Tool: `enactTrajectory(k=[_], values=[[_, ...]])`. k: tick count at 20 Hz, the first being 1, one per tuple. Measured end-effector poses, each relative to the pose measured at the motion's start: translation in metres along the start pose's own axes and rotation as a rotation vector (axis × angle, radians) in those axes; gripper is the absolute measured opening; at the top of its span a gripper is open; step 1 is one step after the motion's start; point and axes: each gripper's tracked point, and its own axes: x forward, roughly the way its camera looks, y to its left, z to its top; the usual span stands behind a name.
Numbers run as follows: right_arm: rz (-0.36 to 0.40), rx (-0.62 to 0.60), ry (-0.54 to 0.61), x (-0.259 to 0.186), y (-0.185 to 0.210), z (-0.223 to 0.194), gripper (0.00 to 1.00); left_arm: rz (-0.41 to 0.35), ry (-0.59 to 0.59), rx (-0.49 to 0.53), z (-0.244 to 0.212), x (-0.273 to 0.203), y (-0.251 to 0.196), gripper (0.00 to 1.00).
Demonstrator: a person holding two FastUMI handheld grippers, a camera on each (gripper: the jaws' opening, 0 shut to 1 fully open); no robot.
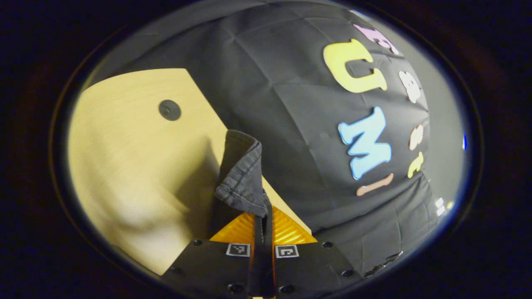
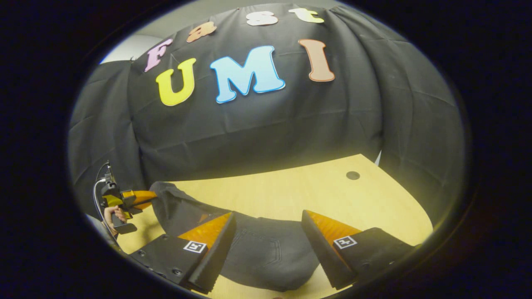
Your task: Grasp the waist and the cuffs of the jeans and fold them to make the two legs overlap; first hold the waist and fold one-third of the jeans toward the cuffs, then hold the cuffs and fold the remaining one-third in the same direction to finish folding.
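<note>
Black cloth is hanging behind a pale yellow wooden table (image 2: 291,187), and a small round dark plug (image 2: 353,175) is sitting in the tabletop toward its far corner; in the left gripper view the same plug (image 1: 169,110) is showing on the bare wood (image 1: 124,158). Nothing is lying between the grippers and the garment.

Dark grey denim jeans (image 2: 266,249) are lying on the table in the right gripper view, a stitched back pocket facing up just beyond the right gripper (image 2: 266,245). One end of the cloth is rising off the wood toward the lower left, where the left gripper (image 2: 145,196) — held by a person's hand (image 2: 114,216) — is gripping it. In the left gripper view a folded, seamed edge of the jeans (image 1: 243,174) is standing up straight out of the left gripper (image 1: 262,218), with its shadow falling on the table beside it.

Both fingers of the left gripper are pressing together on that denim edge, with no gap between them. The right gripper's fingers are spread wide, one on each side of the pocket area, hovering over the fabric — whether their tips are touching the cloth cannot be told.
</note>
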Motion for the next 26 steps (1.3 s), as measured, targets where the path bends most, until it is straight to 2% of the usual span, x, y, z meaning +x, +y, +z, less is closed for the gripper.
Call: enactTrajectory(k=[7, 12, 16, 19, 23, 26], values=[[-0.005, -0.042, -0.035, -0.024, -0.002, 0.007, 0.94, -0.232, 0.173, 0.092, -0.097, -0.015, -0.131, 0.08], [-0.004, -0.021, -0.107, -0.036, -0.006, 0.031, 0.94, -0.288, 0.358, 0.175, -0.222, -0.025, -0.182, 0.08], [-0.010, 0.000, -0.155, -0.046, -0.017, 0.050, 0.94, -0.231, 0.515, 0.248, -0.327, -0.018, -0.174, 0.08], [-0.003, 0.010, -0.161, -0.052, -0.023, 0.052, 0.94, -0.183, 0.581, 0.302, -0.387, -0.005, -0.168, 0.08], [0.021, 0.006, -0.150, -0.055, -0.027, 0.048, 0.94, -0.065, 0.574, 0.403, -0.435, 0.004, -0.144, 0.08], [0.042, 0.002, -0.145, -0.059, -0.033, 0.047, 0.94, 0.008, 0.532, 0.446, -0.449, 0.004, -0.128, 0.08]])
